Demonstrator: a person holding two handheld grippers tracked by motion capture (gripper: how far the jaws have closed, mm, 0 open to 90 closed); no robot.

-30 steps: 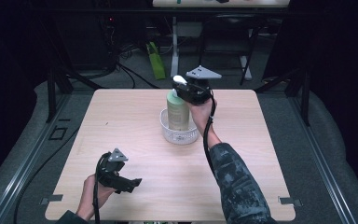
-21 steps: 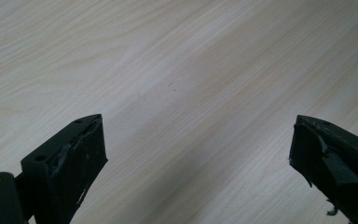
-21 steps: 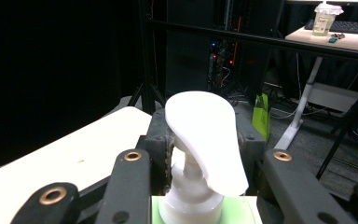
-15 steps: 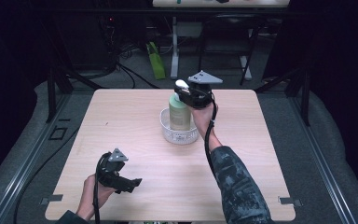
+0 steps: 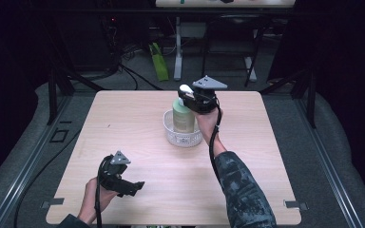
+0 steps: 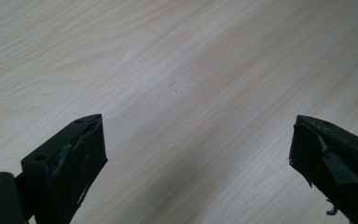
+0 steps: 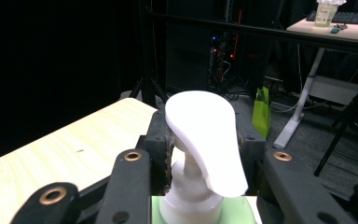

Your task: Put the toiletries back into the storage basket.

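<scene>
Pump bottle (image 5: 184,118) stays clenched by the right tool (image 5: 188,98) in the bowl (image 5: 171,134), unchanged.

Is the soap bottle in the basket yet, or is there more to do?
Nearly done, it seems: the bottle stands upright with its base inside the white basket. In hand: the right gripper is shut on the neck under the white pump. Left, I would guess: open those jaws and pull away. The left gripper waits open over bare table.
</scene>
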